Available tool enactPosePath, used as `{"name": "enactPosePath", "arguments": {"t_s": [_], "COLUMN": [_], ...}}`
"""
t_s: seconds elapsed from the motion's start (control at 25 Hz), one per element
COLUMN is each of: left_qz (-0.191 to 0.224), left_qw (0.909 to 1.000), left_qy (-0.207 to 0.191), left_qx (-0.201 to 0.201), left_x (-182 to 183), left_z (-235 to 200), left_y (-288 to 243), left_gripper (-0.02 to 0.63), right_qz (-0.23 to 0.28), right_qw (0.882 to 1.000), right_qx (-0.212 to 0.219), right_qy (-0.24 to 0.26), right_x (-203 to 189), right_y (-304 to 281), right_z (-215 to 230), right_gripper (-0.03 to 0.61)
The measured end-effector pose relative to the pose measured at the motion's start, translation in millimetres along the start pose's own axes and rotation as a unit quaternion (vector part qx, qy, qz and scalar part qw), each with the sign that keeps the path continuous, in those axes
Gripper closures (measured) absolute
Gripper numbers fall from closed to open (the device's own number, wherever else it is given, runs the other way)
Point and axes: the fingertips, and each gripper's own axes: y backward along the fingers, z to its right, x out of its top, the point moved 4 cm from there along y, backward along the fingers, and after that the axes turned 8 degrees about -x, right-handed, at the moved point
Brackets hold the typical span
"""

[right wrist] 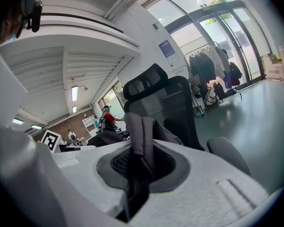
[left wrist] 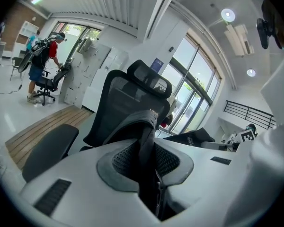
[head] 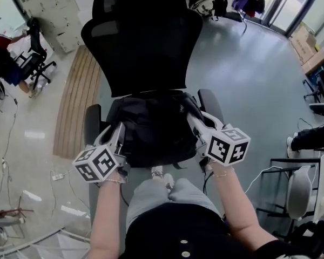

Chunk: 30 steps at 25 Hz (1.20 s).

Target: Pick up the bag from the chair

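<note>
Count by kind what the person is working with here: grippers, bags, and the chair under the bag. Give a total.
Grippers: 2, the left gripper and the right gripper, each with its fingers shut on the bag
Bags: 1, the black bag
Chairs: 1, the black chair
Total: 4

Bag (head: 151,125) on chair (head: 140,36) seat, against the backrest, between the armrests (head: 92,120). Left gripper (head: 120,131) at bag's left edge, right gripper (head: 194,122) at its right edge. A fold of bag sits pinched between each one's jaws. Knees (head: 162,190) just before the seat. Mat (head: 75,99) on floor left of chair. Second chair (head: 39,53) and person (head: 4,58) far left. Boxes (head: 308,45) far right.
</note>
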Motion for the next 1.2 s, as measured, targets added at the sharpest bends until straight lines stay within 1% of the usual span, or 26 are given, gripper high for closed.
{"name": "enactPosePath", "arguments": {"t_s": [0.2, 0.4, 0.56, 0.8, 1.04, 1.2], "left_qz": [0.023, 0.043, 0.056, 0.076, 0.089, 0.1], "left_qw": [0.9997, 0.9989, 0.9978, 0.9958, 0.9944, 0.9936], "left_qy": [0.001, -0.007, -0.018, -0.029, -0.029, -0.028], "left_qx": [-0.012, -0.019, -0.03, -0.042, -0.049, -0.045], "left_x": [19.2, 55.5, 62.2, 85.7, 82.3, 83.6], "left_z": [2.2, 20.0, 12.5, 22.2, 24.3, 25.2], "left_y": [8.5, 2.6, 20.1, 27.4, 36.1, 37.4], "left_gripper": [0.526, 0.526, 0.527, 0.528, 0.528, 0.528], "right_qz": [0.023, 0.044, 0.062, 0.086, 0.095, 0.099], "right_qw": [1.0, 0.999, 0.998, 0.995, 0.994, 0.994], "right_qx": [0.009, 0.016, 0.027, 0.042, 0.051, 0.055], "right_qy": [0.007, 0.009, 0.008, 0.007, 0.01, 0.007], "right_x": [20.8, 65.6, 67.3, 92.7, 94.5, 97.0], "right_y": [5.4, 8.3, 9.5, 18.8, 22.3, 22.7], "right_z": [-5.8, -0.5, -11.4, -15.6, -15.0, -15.3], "right_gripper": [0.532, 0.532, 0.532, 0.532, 0.532, 0.532]}}
